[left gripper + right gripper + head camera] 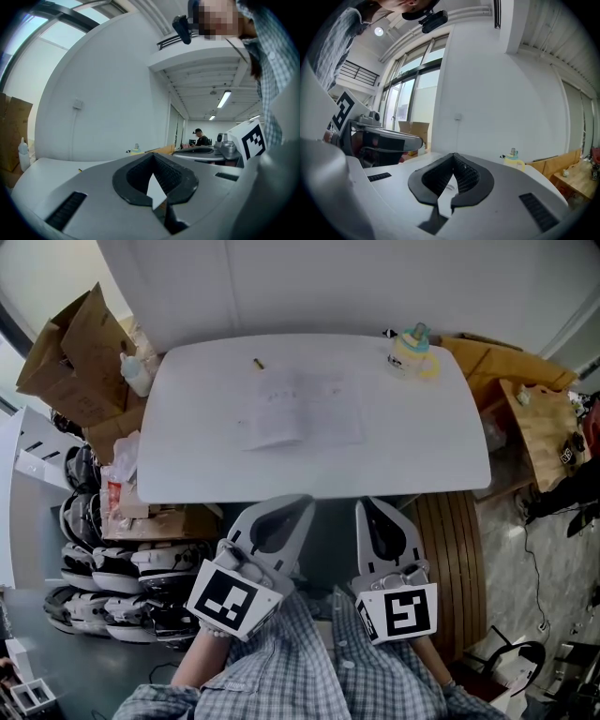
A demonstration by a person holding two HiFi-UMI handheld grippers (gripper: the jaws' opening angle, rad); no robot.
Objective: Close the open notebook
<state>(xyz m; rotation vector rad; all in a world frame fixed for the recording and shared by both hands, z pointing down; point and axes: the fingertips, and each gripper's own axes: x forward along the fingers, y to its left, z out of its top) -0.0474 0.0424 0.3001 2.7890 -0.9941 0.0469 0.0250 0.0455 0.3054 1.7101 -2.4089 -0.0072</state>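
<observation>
Your left gripper (302, 501) and right gripper (367, 504) both have jaws together and empty, held short of the table's (202, 470) near edge. The open notebook (302, 411) lies flat mid-table, nearer the far edge. Judged: approach stage, nothing within reach to grip.

- This is a workplace: an open office or lab that doubles as storage, not a home.
- A white table with rounded corners (441, 460) stands against a plain white wall (281, 287) in the middle of the head view.
- Open brown cardboard boxes (70, 343) sit at the upper left, and pale plywood crates (539, 427) at the right.
- Stacked black-and-white gear (103, 587) fills the lower left; its kind is unclear.
- Black cables (536, 563) trail over the pale stone floor (506, 549) at the lower right.
- In the left gripper view, long ceiling strip lamps (224, 99) hang right of centre above a seated person in a dark cap (200, 137).
- In the right gripper view, tall glazed windows (401, 108) stand at the left under a railed upper gallery (356, 72).
</observation>
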